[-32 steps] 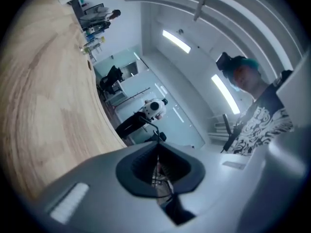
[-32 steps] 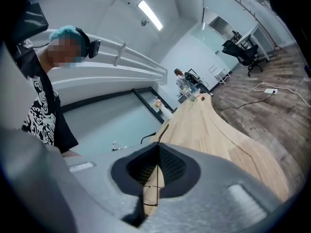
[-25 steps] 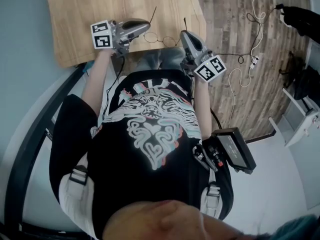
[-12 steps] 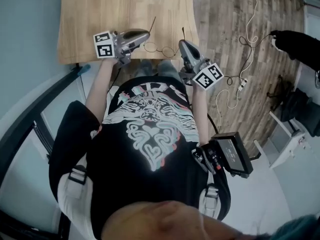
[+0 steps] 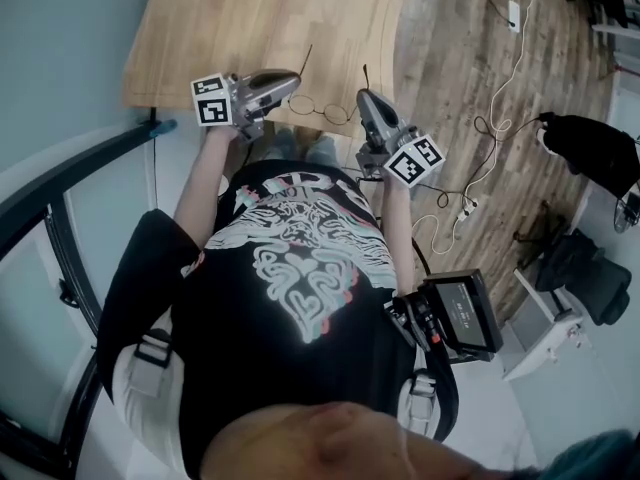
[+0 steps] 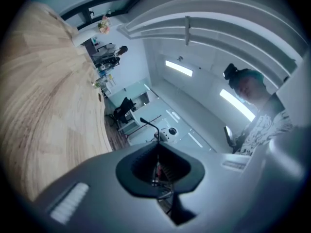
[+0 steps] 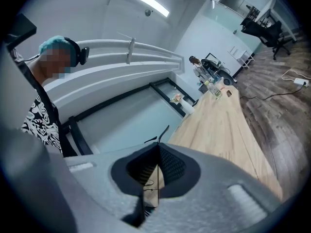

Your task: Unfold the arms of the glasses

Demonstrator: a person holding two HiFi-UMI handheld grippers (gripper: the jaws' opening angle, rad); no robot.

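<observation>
Both jaws are pinched right down, each on thin wire. Left gripper (image 6: pixel 156 154): jaws together on one arm of the glasses (image 5: pixel 325 111), the arm's dark tip (image 6: pixel 147 123) poking out past the jaw tips. Right gripper (image 7: pixel 156 154): likewise closed on the other arm, its tip (image 7: pixel 163 131) showing beyond the jaws.

Head view: the round-lens frame spans the gap between the two sets of jaws, at the near edge of the wooden table (image 5: pixel 250 18). Cannot tell whether it touches the wood. Both arms run on ahead of the jaws, roughly parallel. Judged unfolded, or close to it.

Risks from here:
- Spreading the jaws' two positions further apart would push the hinges past their stop, and wire this thin would bend or a hinge would give.
- Twisting one gripper against the other would rack the frame across the bridge.
- The hold is on smooth wire, so it may slide through the pads, and a slip on one side leaves the frame dangling from the other.
- Letting go here, at the table edge, risks the glasses dropping off the near side.
</observation>
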